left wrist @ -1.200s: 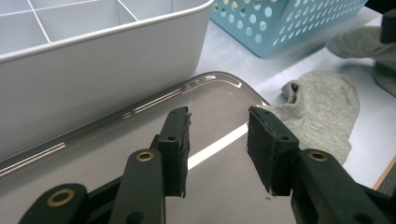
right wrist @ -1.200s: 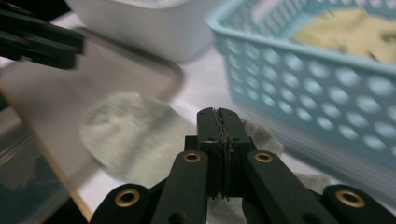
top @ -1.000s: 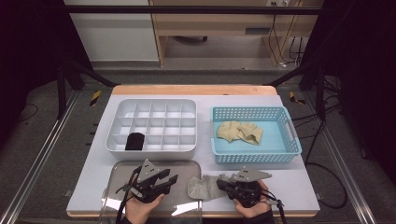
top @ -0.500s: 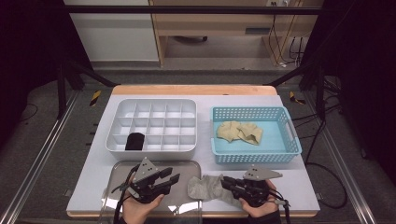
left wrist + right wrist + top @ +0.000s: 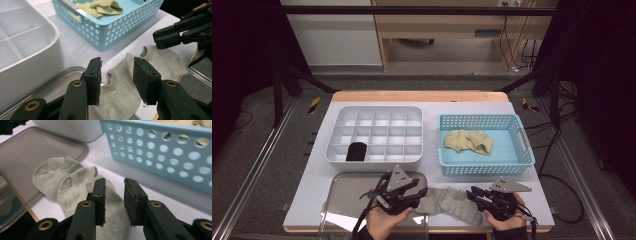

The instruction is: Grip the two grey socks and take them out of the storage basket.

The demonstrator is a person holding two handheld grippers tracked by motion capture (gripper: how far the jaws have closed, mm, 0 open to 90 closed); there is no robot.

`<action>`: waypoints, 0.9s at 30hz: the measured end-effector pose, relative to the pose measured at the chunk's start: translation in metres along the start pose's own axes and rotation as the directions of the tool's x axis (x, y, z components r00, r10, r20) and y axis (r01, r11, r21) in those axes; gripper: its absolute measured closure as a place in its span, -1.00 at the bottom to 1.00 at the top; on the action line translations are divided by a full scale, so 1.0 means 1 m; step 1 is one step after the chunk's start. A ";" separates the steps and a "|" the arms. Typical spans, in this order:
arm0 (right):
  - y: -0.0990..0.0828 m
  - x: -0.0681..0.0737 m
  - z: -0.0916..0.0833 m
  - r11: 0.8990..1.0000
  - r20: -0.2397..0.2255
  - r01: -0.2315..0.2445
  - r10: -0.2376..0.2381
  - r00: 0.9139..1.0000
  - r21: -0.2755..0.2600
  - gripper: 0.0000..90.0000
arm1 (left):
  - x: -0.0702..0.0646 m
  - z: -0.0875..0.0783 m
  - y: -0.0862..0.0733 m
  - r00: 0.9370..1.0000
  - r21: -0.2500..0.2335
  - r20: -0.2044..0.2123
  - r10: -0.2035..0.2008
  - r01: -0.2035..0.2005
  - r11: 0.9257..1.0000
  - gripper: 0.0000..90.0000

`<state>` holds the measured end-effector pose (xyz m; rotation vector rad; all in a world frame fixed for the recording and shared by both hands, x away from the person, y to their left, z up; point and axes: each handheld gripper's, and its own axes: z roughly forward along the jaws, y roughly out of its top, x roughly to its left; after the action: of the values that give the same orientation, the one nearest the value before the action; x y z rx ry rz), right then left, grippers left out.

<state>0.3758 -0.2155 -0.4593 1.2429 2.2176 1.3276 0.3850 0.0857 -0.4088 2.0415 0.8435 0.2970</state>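
Note:
A grey sock [image 5: 447,202] lies flat on the white table near its front edge, one end resting on a clear plastic tray [image 5: 339,200]. My left gripper [image 5: 421,194] hovers over the sock's left end, and in the left gripper view [image 5: 117,72] its jaws have just widened a little, open, with the sock [image 5: 120,92] below them. My right gripper [image 5: 473,195] is at the sock's right end. In the right gripper view [image 5: 115,192] its jaws have just been opening and stand apart above the sock [image 5: 62,185], the pads not pressing on it.
A white divided organiser [image 5: 377,160] stands behind the tray with a black item [image 5: 357,151] in a front compartment. To its right is a blue perforated basket [image 5: 484,167] holding beige socks [image 5: 468,141]. The table's front edge lies just under both hands.
My right gripper has opened, let go of the sock and slid right. My left gripper has moved right over the sock's left end. The sock now lies stretched out longer.

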 end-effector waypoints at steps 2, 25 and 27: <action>-0.001 -0.001 -0.002 1.000 0.005 -0.007 0.007 1.000 0.004 0.58 | -0.003 0.012 0.000 1.000 0.024 0.005 0.001 -0.001 1.000 0.25; -0.012 -0.003 0.010 0.996 -0.016 -0.009 0.010 1.000 0.089 0.91 | -0.025 0.072 -0.017 0.999 0.145 0.017 0.029 -0.032 0.989 0.88; -0.010 -0.001 0.009 0.997 -0.015 -0.003 0.005 1.000 0.080 0.92 | -0.027 0.064 -0.017 0.999 0.124 0.016 0.038 -0.040 0.991 0.91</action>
<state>0.3764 -0.2134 -0.4725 1.2692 2.3011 1.2653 0.3894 0.0332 -0.4572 2.1760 0.8324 0.2574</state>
